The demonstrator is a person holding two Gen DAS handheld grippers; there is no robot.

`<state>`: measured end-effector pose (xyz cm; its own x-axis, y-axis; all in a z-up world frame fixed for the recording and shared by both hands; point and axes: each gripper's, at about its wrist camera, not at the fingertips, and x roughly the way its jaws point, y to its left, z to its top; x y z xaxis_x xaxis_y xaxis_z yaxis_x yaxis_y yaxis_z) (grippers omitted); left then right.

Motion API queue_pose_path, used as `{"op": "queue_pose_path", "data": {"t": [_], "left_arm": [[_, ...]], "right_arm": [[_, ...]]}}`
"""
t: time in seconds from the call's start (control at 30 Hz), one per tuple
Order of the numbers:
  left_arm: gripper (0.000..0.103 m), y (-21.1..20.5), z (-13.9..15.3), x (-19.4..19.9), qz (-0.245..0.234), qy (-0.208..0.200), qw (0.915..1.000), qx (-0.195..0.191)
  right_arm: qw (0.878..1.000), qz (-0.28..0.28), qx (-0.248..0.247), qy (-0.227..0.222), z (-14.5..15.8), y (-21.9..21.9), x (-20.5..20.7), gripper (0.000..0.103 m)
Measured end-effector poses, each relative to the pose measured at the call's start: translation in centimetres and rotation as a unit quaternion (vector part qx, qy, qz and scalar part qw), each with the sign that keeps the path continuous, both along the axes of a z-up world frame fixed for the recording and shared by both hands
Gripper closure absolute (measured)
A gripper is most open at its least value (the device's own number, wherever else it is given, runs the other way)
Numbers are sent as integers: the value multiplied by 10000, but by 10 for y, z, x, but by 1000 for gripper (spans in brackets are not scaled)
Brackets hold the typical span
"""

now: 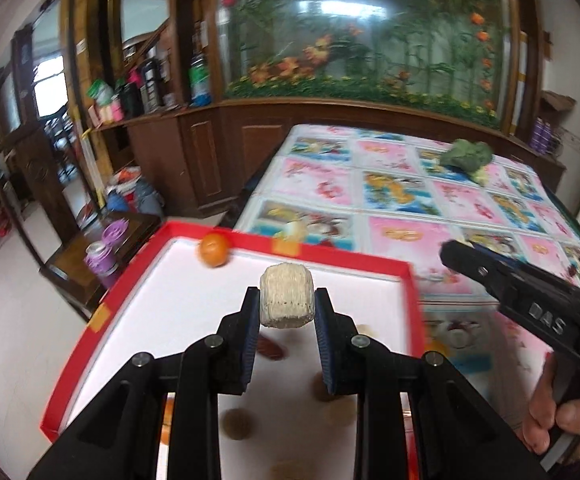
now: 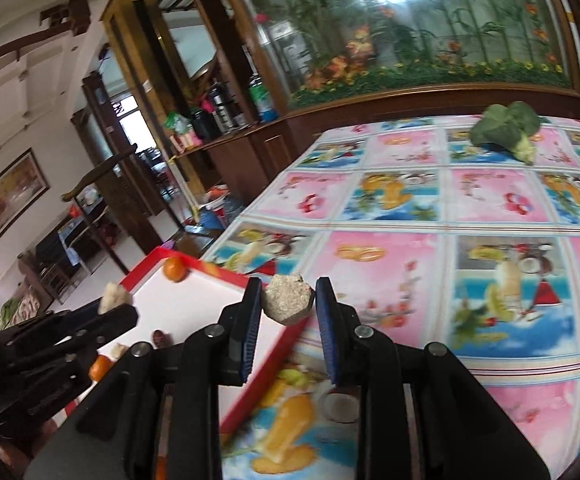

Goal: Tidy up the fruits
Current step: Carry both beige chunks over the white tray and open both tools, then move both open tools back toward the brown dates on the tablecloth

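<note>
My left gripper [image 1: 287,300] is shut on a pale corn cob piece [image 1: 286,295] and holds it above the red-rimmed white box [image 1: 354,258]. In the box lie an orange tangerine [image 1: 213,250], a red date [image 1: 271,348] and some brown round fruits [image 1: 238,423]. My right gripper [image 2: 287,300] is shut on a second corn cob piece [image 2: 287,298], held over the box's right rim [image 2: 261,384] and the fruit-print tablecloth [image 2: 430,216]. The right gripper also shows in the left wrist view [image 1: 456,254], and the left gripper in the right wrist view [image 2: 119,306].
A broccoli head [image 2: 506,130] lies at the far side of the table; it also shows in the left wrist view [image 1: 468,156]. Behind the table stands a wooden cabinet with a flower-painted glass panel [image 1: 370,32]. Bottles crowd a shelf [image 1: 145,92] at left. The floor drops off left of the box.
</note>
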<state>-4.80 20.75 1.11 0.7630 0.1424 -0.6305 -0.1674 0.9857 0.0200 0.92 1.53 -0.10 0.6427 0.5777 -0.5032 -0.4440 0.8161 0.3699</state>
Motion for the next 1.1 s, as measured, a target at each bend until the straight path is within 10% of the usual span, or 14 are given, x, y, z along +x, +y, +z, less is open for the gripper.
{"op": "queue_pose_path", "data": {"t": [0.8,1.1], "left_arm": [[77,52,-35,29,458,1023,9927,438],[56,45,-35,32,477,1120,9917,423]], "right_arm": [[9848,1213,-1031,699,-36,118,8,73],[9847,1230,-970,766,-37,113,10,65]]}}
